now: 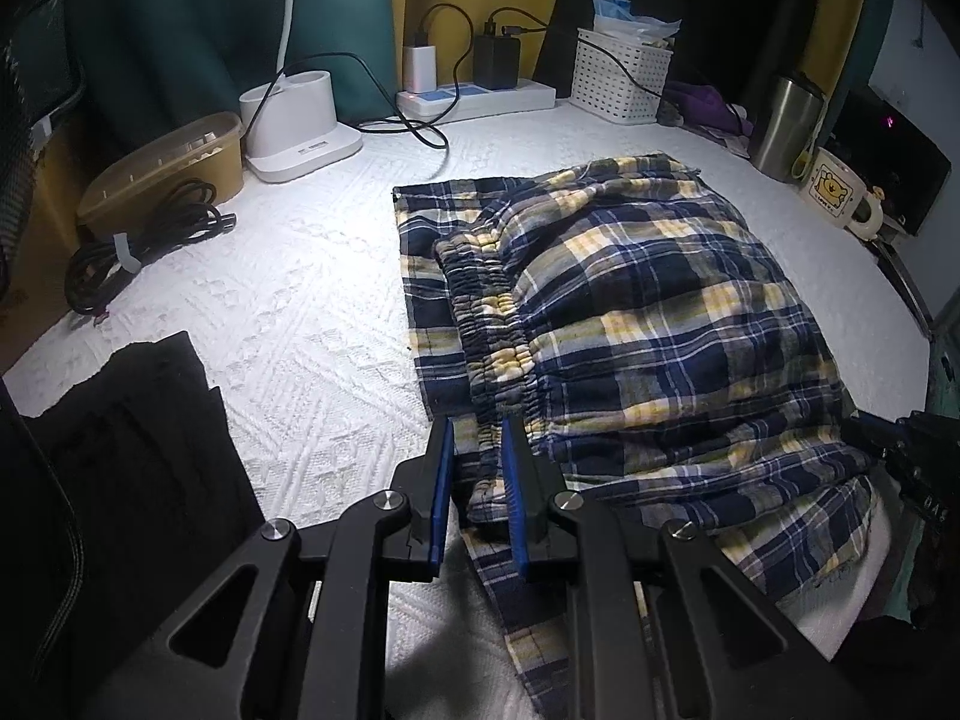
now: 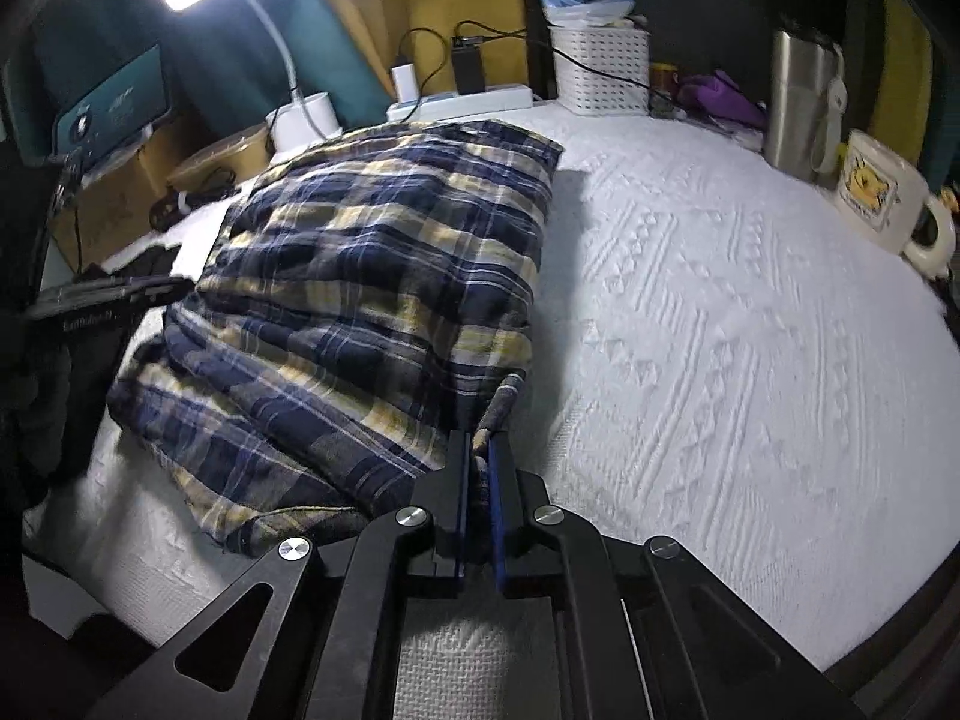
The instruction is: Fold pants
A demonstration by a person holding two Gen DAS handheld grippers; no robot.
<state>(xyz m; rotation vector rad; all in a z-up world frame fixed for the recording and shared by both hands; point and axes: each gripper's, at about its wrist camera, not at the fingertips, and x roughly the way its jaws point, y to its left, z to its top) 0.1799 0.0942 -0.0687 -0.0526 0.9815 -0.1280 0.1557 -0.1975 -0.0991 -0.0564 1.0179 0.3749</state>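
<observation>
**Pinching both near corners of the plaid pants, fold goes away from the tongs**

Pants (image 1: 630,312) lie on the white textured worktop (image 1: 312,312), already doubled into a thick rectangle. Bundle stretches forward from both tongs, long axis running from the near edge toward the power strip (image 1: 477,99) and white basket (image 1: 621,75) at the back.

Left tongs (image 1: 477,438): nearly pressed together, pinching the gathered elastic waistband at the near left corner. Right tongs (image 2: 479,450): pressed together on a fabric edge at the near right corner, bare worktop to their right. Both sit at the near end, neither clearly closer to the far edge.

My read: next move carries the near edge forward over the bundle, along that axis.

Look of it: navy, yellow and white check, soft cotton-like weave, puffy and wrinkled on top; a loose layer trails off the near edge toward the camera in the left wrist view.
</observation>
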